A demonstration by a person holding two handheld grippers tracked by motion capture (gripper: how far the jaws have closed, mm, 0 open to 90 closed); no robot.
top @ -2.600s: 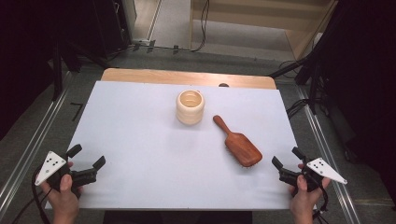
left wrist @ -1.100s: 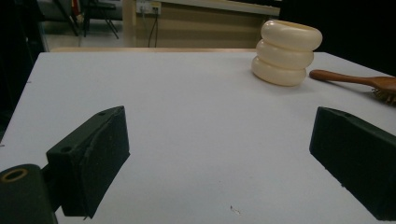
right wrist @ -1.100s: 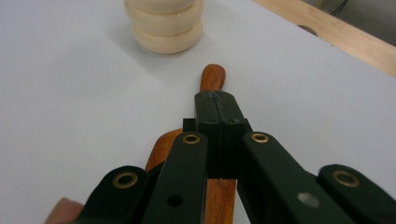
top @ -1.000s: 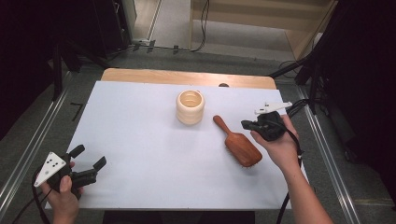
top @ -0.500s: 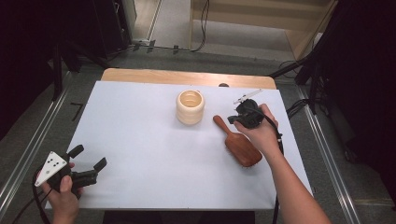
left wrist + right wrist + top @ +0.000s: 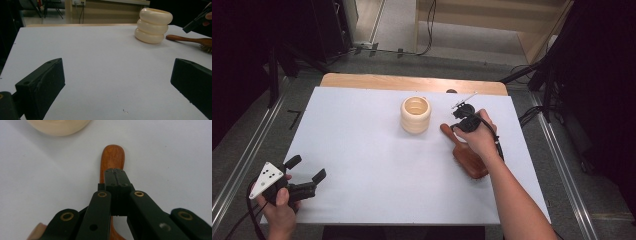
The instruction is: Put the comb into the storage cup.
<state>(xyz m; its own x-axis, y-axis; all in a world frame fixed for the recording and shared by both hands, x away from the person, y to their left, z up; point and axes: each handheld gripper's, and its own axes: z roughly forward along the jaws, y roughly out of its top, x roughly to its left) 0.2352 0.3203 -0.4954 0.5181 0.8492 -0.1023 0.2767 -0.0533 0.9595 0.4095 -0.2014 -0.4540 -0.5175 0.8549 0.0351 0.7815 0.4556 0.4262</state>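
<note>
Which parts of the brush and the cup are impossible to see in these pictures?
- Brush middle, high view: under the right hand.
- Brush head, right gripper view: cut by the bottom edge, behind the shut right tongs; whether they touch the handle is unclear.
- Bristles, left gripper view: cut by the right edge.
- Cup inside: hidden by its wall.
</note>
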